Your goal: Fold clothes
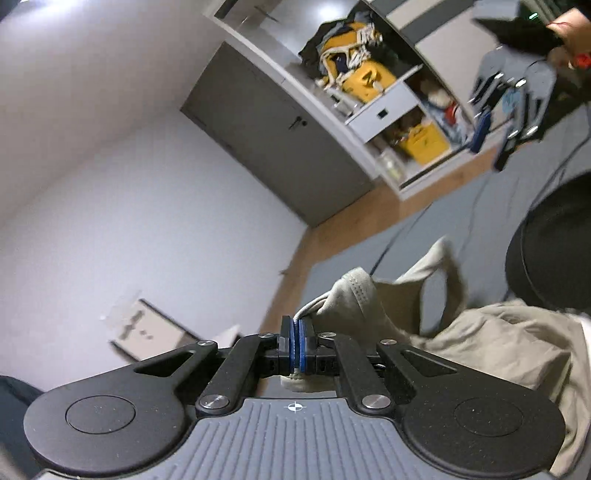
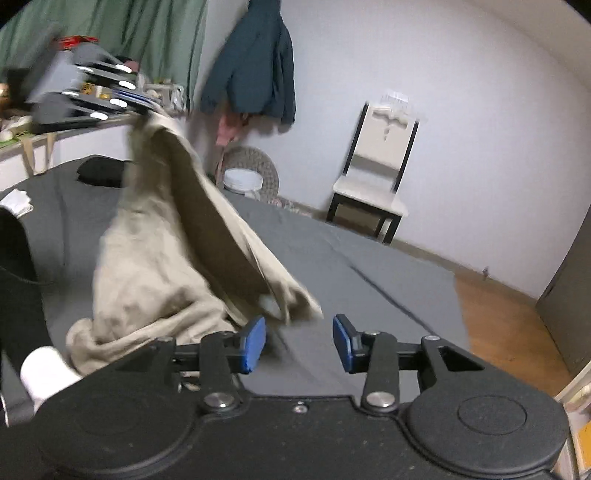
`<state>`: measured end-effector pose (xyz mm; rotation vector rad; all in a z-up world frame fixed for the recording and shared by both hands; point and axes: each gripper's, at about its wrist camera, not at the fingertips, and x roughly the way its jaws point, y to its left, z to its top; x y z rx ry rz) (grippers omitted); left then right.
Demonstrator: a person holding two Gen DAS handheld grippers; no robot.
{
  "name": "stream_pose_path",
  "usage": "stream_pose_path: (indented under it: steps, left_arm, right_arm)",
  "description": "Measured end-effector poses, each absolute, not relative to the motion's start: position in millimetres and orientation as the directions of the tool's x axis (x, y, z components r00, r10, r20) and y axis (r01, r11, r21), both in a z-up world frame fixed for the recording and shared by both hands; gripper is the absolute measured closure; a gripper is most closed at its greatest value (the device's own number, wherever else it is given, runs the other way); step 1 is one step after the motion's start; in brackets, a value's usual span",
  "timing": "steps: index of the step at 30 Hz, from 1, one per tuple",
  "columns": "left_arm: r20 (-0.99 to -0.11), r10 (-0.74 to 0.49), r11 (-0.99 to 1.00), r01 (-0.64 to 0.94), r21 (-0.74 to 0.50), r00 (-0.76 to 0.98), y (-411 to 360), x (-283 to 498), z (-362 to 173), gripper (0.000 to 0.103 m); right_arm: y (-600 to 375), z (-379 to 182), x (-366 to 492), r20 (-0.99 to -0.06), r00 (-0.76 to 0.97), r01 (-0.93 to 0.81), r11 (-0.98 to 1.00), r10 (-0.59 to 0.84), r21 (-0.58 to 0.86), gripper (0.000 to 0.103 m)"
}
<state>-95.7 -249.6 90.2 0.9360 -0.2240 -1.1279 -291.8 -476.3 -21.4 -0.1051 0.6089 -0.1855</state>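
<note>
Only the left wrist view shows the shelves stuffed with yellow and dark things, a grey cabinet beside them, and the right gripper blurred at upper right, with a hand behind it. Close up, the left gripper has its blue pads pressed together on a ribbed edge of the beige garment, which trails off to the right over the grey sheet.

From the right wrist, the left gripper appears high at upper left, lifting the garment into a peak; the cloth falls away down to the sheet. A loose corner hangs just beyond the right gripper, whose jaws stand spread with nothing between them.

Further right hang a green curtain and a dark coat; then a chair against the white wall, and wood floor past the sheet's edge.
</note>
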Motion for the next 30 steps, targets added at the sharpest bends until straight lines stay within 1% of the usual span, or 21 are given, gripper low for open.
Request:
stream_pose_path:
  steps: [2, 4, 6, 9, 12, 16, 17, 19, 20, 21, 22, 25, 30]
  left_arm:
    - [-0.291, -0.831, 0.128, 0.672, 0.730, 0.474, -237, -100, 89, 0.101]
    - [-0.303, -0.814, 0.152, 0.685, 0.713, 0.496, -231, -111, 85, 0.101]
    - [-0.328, -0.793, 0.176, 0.708, 0.684, 0.513, -223, -111, 71, 0.101]
    - [-0.369, -0.760, 0.199, 0.732, 0.652, 0.535, -216, -101, 42, 0.101]
    - [-0.415, -0.717, 0.250, 0.763, 0.597, 0.560, -213, -86, 20, 0.101]
    - [-0.457, -0.673, 0.314, 0.784, 0.536, 0.582, -206, -65, 0, 0.101]
    - [-0.463, -0.665, 0.325, 0.785, 0.527, 0.586, -201, -61, -2, 0.101]
    - [-0.473, -0.651, 0.340, 0.786, 0.516, 0.593, -193, -57, -5, 0.101]
    - [-0.479, -0.645, 0.344, 0.786, 0.514, 0.596, -191, -57, -7, 0.101]
    - [-0.483, -0.643, 0.346, 0.788, 0.509, 0.594, -189, -56, -8, 0.101]
    - [-0.486, -0.644, 0.348, 0.792, 0.502, 0.591, -187, -55, -10, 0.101]
    - [-0.492, -0.646, 0.356, 0.800, 0.483, 0.584, -179, -53, -14, 0.101]
    - [-0.496, -0.656, 0.369, 0.815, 0.446, 0.569, -171, -58, -16, 0.101]
  right_arm:
    - [-486, -22, -265, -0.577, 0.806, 0.147, 0.989, -0.133, -0.023, 0.064]
    - [-495, -25, -231, -0.621, 0.777, 0.183, 0.981, -0.106, 0.062, 0.064]
    - [-503, -31, -196, -0.671, 0.736, 0.223, 0.968, -0.087, 0.118, 0.064]
    - [-517, -38, -143, -0.692, 0.722, 0.253, 0.922, 0.021, 0.292, 0.064]
    - [-521, -43, -87, -0.714, 0.694, 0.273, 0.880, 0.099, 0.388, 0.061]
    - [-530, -71, -10, -0.747, 0.630, 0.337, 0.792, 0.212, 0.509, 0.060]
    - [-531, -79, 9, -0.759, 0.610, 0.360, 0.773, 0.230, 0.523, 0.060]
    - [-525, -96, 43, -0.794, 0.559, 0.387, 0.771, 0.240, 0.506, 0.060]
    - [-522, -103, 58, -0.812, 0.534, 0.399, 0.777, 0.235, 0.487, 0.062]
    - [-517, -109, 73, -0.831, 0.508, 0.410, 0.784, 0.229, 0.466, 0.068]
    - [-512, -115, 87, -0.848, 0.481, 0.421, 0.790, 0.222, 0.445, 0.069]
    - [-505, -129, 102, -0.892, 0.408, 0.445, 0.810, 0.195, 0.381, 0.069]
    - [-497, -151, 107, -0.914, 0.358, 0.500, 0.787, 0.192, 0.361, 0.069]
